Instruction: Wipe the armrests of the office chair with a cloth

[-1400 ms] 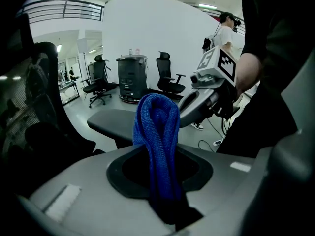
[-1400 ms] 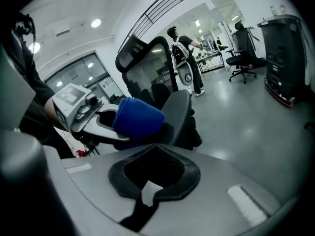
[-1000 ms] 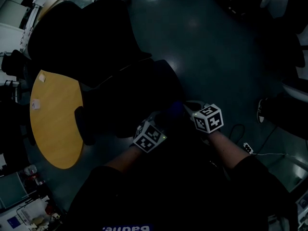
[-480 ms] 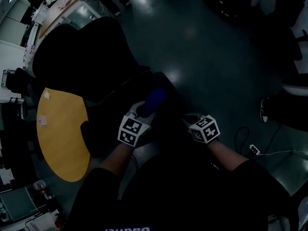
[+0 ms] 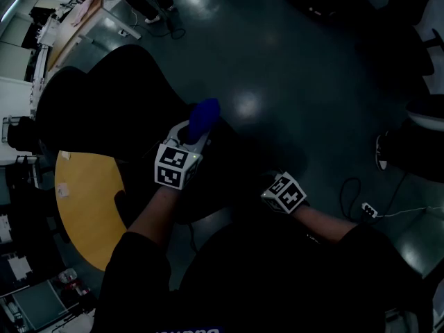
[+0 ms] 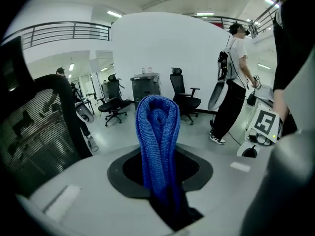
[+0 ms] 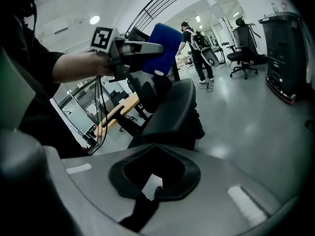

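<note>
Lifting away from the right tongs (image 7: pixel 153 193), which sat closed and empty, the left tongs (image 5: pixel 195 132) had carried the tightly clamped blue cloth (image 5: pixel 204 115) clear of the chair's armrest (image 7: pixel 170 109); wiping probably awaited another pass.

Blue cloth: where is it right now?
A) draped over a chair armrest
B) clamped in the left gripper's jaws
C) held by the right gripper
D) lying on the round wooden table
B: the left gripper view shows the blue cloth standing folded between the jaws of the left gripper, while the right gripper has nothing between its jaws.
</note>
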Demonstrator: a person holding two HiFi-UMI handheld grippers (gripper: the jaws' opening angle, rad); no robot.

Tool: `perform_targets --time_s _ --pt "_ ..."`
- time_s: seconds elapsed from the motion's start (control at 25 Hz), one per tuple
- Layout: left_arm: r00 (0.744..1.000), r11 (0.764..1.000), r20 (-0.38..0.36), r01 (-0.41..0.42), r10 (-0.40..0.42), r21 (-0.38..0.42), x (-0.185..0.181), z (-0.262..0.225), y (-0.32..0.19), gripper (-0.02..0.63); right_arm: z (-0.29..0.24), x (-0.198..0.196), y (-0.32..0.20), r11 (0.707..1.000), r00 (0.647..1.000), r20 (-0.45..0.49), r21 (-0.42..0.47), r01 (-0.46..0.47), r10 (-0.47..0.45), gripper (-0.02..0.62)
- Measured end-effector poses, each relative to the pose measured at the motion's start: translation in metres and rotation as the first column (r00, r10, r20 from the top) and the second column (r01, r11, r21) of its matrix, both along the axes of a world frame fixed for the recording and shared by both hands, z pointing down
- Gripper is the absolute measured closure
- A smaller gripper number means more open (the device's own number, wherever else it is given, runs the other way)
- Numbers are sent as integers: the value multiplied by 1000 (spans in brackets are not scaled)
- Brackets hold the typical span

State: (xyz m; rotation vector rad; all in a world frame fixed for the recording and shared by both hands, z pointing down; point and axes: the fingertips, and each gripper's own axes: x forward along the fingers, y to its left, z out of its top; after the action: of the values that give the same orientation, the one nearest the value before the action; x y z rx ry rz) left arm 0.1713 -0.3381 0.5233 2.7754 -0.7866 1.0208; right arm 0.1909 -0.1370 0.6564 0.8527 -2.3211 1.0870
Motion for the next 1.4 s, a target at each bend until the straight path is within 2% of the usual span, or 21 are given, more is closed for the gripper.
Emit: perform_targets --time_s 0.2,0.44,0.64,0.76,0.92,1.16,1.4 --pt "993 998 114 -41 45 -37 14 39 -22 482 0 -1 -4 997 997 -5 4 71 -71 591" --pt "965 994 239 -97 107 -54 31 76 -30 482 -1 2 -4 995 994 22 -10 103 -103 591" --pt "951 989 275 -127 141 -70 45 92 -21 483 0 3 -2 988 988 17 -16 157 -156 591" --pt "941 987 299 -148 160 -61 51 95 -14 485 2 4 0 987 988 28 -32 155 -154 591" --pt "938 983 295 -170 183 -69 54 93 -4 485 2 0 0 989 990 45 -57 139 -137 591" --pt "944 974 243 -208 223 -86 64 92 24 485 4 0 0 991 993 54 -82 109 -105 591" --pt "923 944 204 -309 327 -113 80 91 70 486 4 -2 -2 992 997 51 -107 59 -53 591"
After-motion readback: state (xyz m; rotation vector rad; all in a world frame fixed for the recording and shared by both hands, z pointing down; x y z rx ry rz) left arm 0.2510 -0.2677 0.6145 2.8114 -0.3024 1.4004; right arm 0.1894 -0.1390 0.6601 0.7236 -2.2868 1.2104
